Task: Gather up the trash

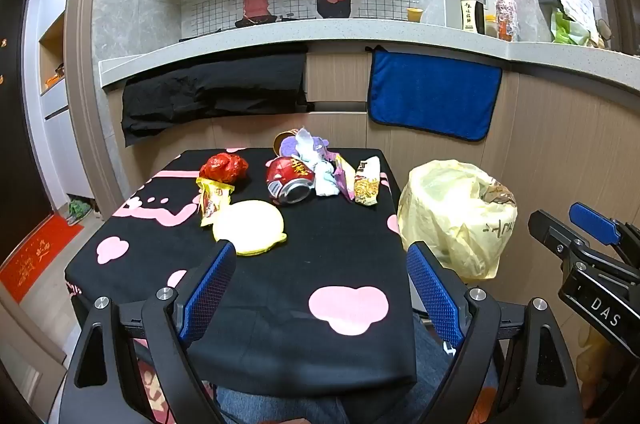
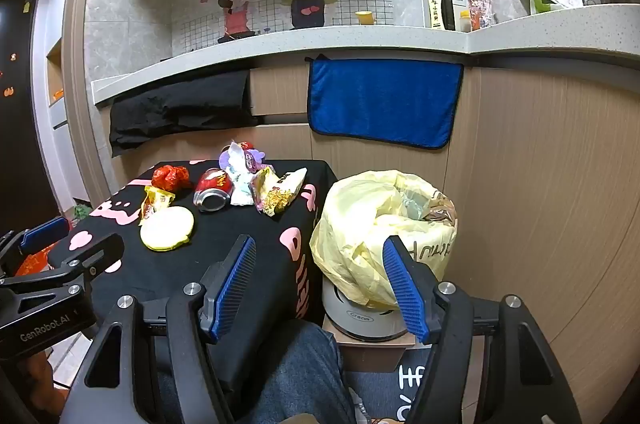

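A: A small table draped in a black cloth with pink cloud shapes (image 1: pixel 248 288) stands before a kitchen counter, litter strewn across its far half. What lies there?

B: A crumpled red plastic bag (image 1: pixel 224 166) at the far left, a yellow-and-red snack wrapper (image 1: pixel 213 198) just in front of it, and a pale yellow round lid (image 1: pixel 250 227) nearest the camera, touching the wrapper. To the right, a dented red drink can (image 1: pixel 290 180) lies on its side, beside crumpled white tissue (image 1: pixel 325 172), a purple wrapper (image 1: pixel 294 144) and a yellow noodle packet (image 1: pixel 367 181).

A: And the bin?

B: A round bin lined with a pale yellow plastic bag (image 2: pixel 372 224) sits just off the table's right edge, lower than the tabletop, paper scraps showing at its mouth.

A: The grippers?

B: The left gripper (image 1: pixel 322 288) hovers above the near half of the cloth, blue-padded fingers (image 1: pixel 212 288) spread as wide as they go, nothing between them. The right gripper (image 2: pixel 320 280) hangs over the gap between table and bin, jaws well apart and empty, its right pad in front of the bag.

A: Behind it all?

B: A blue towel (image 2: pixel 384 100) and a black cloth (image 2: pixel 180 108) hang from the counter front. A denim-clad knee (image 2: pixel 296 372) shows below.
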The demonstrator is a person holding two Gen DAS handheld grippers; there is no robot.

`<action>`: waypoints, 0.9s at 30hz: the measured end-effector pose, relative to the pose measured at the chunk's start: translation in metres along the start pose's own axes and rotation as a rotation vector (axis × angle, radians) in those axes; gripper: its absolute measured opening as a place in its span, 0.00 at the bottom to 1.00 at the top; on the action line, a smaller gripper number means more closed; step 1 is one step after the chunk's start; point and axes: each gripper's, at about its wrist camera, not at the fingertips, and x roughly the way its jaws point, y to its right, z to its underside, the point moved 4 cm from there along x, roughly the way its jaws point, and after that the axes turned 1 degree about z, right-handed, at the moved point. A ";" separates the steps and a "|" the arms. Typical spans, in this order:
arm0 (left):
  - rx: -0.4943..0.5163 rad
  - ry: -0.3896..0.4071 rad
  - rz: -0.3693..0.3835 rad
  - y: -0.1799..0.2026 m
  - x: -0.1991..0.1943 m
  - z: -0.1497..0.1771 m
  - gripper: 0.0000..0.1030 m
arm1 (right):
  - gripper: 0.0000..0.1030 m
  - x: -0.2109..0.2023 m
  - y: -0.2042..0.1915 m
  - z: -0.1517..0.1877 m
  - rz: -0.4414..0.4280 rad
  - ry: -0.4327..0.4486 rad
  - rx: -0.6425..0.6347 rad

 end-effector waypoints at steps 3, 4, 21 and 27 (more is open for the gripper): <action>0.000 0.003 0.000 0.000 0.001 0.000 0.84 | 0.62 0.000 0.000 0.000 0.001 0.001 0.000; -0.001 0.003 0.000 0.000 0.001 0.000 0.84 | 0.62 0.000 0.000 0.000 0.000 0.000 0.000; 0.000 0.017 0.001 0.000 0.000 -0.001 0.84 | 0.62 0.000 0.001 0.000 0.001 0.000 0.000; -0.001 0.016 0.001 -0.002 -0.006 -0.004 0.84 | 0.62 0.001 0.003 0.001 0.001 -0.003 0.004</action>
